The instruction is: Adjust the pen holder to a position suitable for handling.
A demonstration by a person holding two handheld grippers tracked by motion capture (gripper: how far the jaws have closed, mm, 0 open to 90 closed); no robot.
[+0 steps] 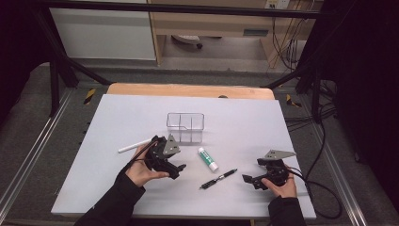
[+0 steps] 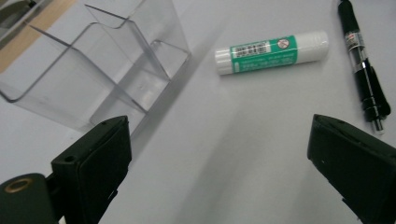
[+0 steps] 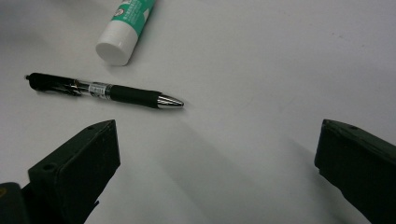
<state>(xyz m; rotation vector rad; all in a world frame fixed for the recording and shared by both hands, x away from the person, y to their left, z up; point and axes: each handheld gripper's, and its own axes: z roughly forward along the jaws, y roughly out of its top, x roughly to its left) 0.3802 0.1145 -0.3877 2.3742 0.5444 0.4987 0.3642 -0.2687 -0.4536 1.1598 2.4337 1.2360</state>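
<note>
- Desk (image 1: pixel 117 188): white top, wooden strip along the far edge.
- Clear plastic organizer (image 1: pixel 185 126) stands upright near the desk's middle, open-topped, split by clear walls into compartments; in the left gripper view the organizer (image 2: pixel 93 70) looks empty and see-through.
- Glue stick (image 1: pixel 208 158) lies flat just in front-right of the organizer, white tube with a green label; in the left gripper view the glue stick (image 2: pixel 272 52) shows a barcode and small print; in the right gripper view the glue stick (image 3: pixel 125 29) shows its round white end.
- Black pen (image 1: pixel 218 179) lies flat just in front of the glue stick, apart from it; in the right gripper view the pen (image 3: pixel 105 91) has a silver tip, dark grip and clear midsection; the pen (image 2: pixel 363 65) also lies at the right edge of the left gripper view.
- White stick (image 1: pixel 135 145), thin, lies on the desk left of the organizer; what it is, cannot tell.
- Left tool (image 1: pixel 175 168), held in the left hand (image 1: pixel 141 170), jaws spread wide, nothing between them, near the organizer.
- Right tool (image 1: pixel 251 180), held in the right hand (image 1: pixel 281 186), jaws spread wide, empty, just right of the pen.
</note>
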